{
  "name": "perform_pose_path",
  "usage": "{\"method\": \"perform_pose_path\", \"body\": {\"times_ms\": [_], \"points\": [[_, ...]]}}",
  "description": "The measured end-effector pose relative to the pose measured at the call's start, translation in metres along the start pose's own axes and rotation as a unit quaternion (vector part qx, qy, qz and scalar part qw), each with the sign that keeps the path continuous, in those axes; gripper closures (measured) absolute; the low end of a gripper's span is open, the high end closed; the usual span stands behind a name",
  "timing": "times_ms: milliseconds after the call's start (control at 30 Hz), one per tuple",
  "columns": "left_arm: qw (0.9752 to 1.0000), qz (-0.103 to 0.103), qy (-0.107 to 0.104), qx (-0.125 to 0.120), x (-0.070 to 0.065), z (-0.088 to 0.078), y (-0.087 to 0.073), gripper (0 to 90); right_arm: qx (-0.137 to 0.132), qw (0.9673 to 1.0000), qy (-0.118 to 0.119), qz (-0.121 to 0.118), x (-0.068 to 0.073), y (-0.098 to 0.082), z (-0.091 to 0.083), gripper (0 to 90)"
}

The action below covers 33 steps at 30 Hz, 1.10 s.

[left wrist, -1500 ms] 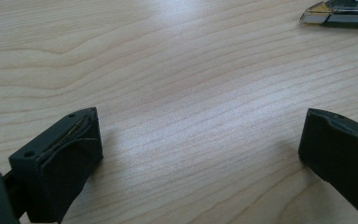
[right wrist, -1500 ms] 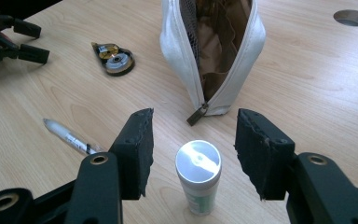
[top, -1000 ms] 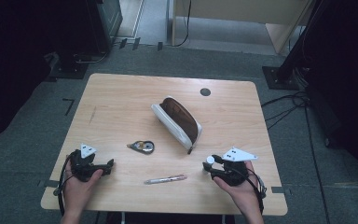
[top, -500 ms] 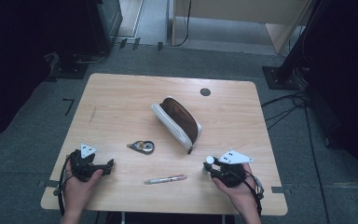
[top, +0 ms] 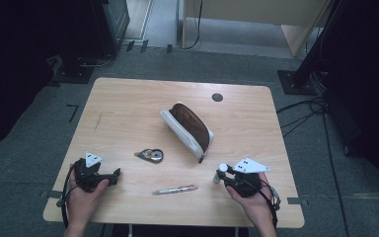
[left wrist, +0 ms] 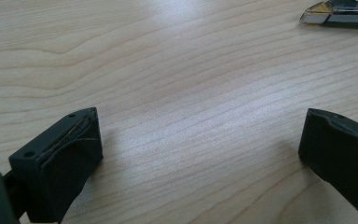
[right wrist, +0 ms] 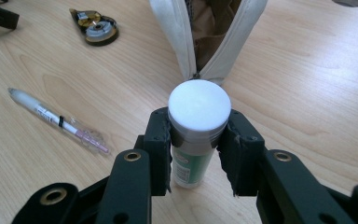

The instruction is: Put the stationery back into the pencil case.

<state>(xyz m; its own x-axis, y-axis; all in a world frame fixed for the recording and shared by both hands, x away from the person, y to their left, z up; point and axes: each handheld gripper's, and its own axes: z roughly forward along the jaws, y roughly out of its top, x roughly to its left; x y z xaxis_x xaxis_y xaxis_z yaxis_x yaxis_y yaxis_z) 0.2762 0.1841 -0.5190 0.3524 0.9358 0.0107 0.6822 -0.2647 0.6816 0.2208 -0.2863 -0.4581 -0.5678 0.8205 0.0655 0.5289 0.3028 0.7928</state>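
The right gripper [right wrist: 199, 154] is clamping a glue stick [right wrist: 198, 126], its jaws having just been closing in on the tube; the pads are now pressing on either side of it just under the white cap. The glue stick is standing upright on the table [top: 128, 108] at the near right, just in front of the open end of the pencil case [top: 190, 128]. The case is lying on its side near the middle of the table, unzipped, with its brown lining showing and its mouth facing the gripper.

The left gripper [top: 98, 175] is resting at the near left edge with its jaws wide apart and nothing between them; from its own view, bare wood is lying ahead and the tip of a tape dispenser [left wrist: 338, 11] is peeking in at the top right. A pen [top: 175, 189] is lying flat between the two hands, and the tape dispenser is sitting a little beyond it, well apart from both grippers.

Judging by this, the grasping step is just finishing, and packing the case looks like the work in hand. The next move is likely calling for lifting the tube clear of the table, tipping it toward level, and sliding it into the mouth of the case without catching the zip. The case is soft, so the free left gripper may be needed to steady it
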Motion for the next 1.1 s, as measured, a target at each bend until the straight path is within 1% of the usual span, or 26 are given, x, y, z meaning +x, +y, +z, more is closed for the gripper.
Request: {"method": "perform_pose_path", "body": {"times_ms": [233, 500, 767, 833, 1100], "points": [[1.0000, 0.000, 0.000, 0.000, 0.000, 0.000, 0.000, 0.0, -0.006, 1.0000, 0.001, 0.000, -0.001, 0.007, -0.002, 65.6], [1.0000, 0.000, -0.001, 0.000, 0.000, 0.000, 0.000, 0.0, -0.015, 0.9999, 0.003, 0.007, -0.003, 0.016, -0.005, 65.7], [1.0000, 0.001, -0.001, 0.000, 0.000, 0.000, 0.000, 0.0, -0.025, 0.9997, 0.003, 0.009, -0.004, 0.027, -0.008, 65.7], [1.0000, 0.001, -0.002, 0.000, 0.000, 0.000, 0.000, 0.0, -0.028, 0.9996, 0.002, 0.005, -0.004, 0.031, -0.009, 65.7], [1.0000, 0.003, -0.002, 0.001, 0.000, 0.000, 0.000, 0.0, -0.038, 0.9993, 0.003, 0.003, -0.003, 0.044, -0.012, 65.7]]}}
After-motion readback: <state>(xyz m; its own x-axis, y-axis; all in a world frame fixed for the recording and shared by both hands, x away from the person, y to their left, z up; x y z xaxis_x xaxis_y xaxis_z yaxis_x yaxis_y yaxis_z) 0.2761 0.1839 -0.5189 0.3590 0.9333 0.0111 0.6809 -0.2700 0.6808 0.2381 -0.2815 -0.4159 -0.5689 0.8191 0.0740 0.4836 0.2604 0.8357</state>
